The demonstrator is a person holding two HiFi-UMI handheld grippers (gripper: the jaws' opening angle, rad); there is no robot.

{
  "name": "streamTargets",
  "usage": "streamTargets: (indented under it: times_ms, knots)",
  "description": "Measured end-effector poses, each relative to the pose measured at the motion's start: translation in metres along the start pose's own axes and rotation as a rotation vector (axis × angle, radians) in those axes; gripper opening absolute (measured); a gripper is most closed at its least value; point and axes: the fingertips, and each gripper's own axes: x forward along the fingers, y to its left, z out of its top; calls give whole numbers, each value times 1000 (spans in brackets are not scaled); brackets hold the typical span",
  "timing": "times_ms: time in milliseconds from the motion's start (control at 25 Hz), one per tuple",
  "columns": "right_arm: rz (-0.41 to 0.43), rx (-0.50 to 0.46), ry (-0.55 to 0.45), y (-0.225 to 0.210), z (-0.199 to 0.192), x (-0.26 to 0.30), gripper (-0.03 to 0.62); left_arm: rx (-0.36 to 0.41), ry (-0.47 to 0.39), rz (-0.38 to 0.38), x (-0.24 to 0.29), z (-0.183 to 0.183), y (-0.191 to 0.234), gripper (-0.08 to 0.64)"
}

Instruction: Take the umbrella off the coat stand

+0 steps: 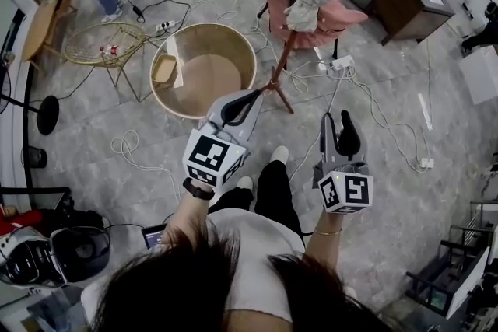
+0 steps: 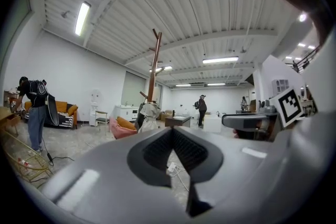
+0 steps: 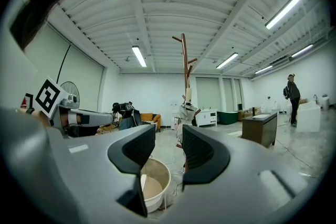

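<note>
Wooden brown coat stand point(image 1: 286, 50), far ahead, carries a whitish folded fabric umbrella point(image 1: 305, 5). Left tongs point(image 1: 254, 96) pressed together, right tongs point(image 1: 337, 122) spread, empty. Close in level; widen right tongs first.

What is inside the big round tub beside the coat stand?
The round tub holds a small tan tray and a white flat sheet against one side; the rest of its brownish bottom looks bare. Whatever lies beneath those two is covered.
</note>
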Motion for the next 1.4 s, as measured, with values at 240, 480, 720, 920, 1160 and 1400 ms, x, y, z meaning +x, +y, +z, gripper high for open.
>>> streamTargets:
  times_ms: [240, 480, 720, 920, 1160, 1400]
  knots:
    - [30, 14, 29, -6, -13, 34, 162, -6, 24, 20, 21, -12, 18, 58]
    - [72, -4, 36, -17, -13, 81, 184, 4, 27, 42, 56, -10, 40, 58]
    - [120, -30, 10, -43, 0, 134, 204, 23, -2, 76, 108, 8, 62, 58]
    - [166, -45, -12, -69, 15, 181, 218, 32, -28, 121, 150, 26, 82, 58]
    - [220, -61, -26, -85, 23, 224, 223, 42, -43, 156, 189, 37, 99, 58]
    - [260, -64, -30, -96, 24, 254, 224, 46, -49, 181, 218, 40, 111, 58]
